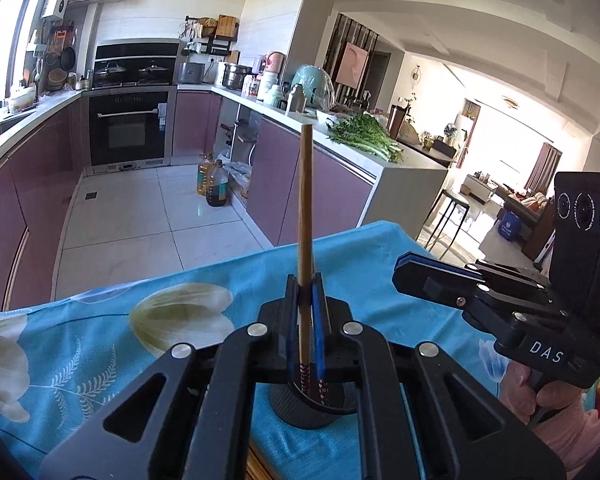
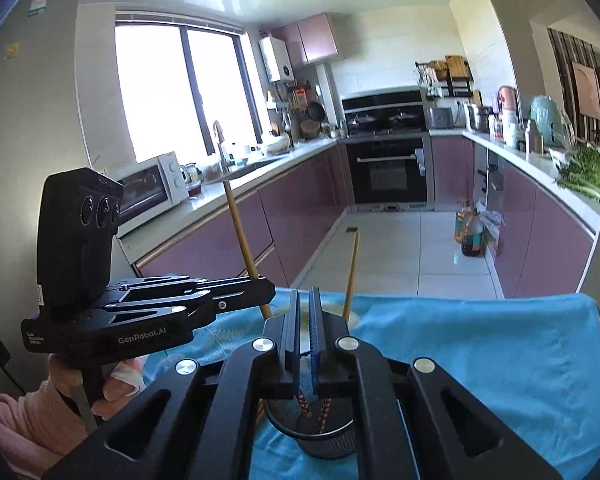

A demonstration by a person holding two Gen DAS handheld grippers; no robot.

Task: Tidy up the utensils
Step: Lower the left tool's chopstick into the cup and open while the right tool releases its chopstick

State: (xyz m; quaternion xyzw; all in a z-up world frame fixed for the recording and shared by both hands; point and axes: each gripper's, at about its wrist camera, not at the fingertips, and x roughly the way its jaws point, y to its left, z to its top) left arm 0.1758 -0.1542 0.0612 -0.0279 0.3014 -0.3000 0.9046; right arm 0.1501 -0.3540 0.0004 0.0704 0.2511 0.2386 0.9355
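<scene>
The left gripper (image 1: 305, 296) is clamping a wooden chopstick (image 1: 305, 216), its patterned end dipping into the black mesh cup (image 2: 324, 446) on the blue cloth (image 1: 100, 340). A second chopstick (image 2: 351, 276) is leaning in the cup. The right gripper (image 2: 305, 312) is closed, holding nothing.

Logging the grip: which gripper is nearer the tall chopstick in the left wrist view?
Left. The left gripper is clamped on the chopstick; the right gripper is beside it, shut, apart.
</scene>
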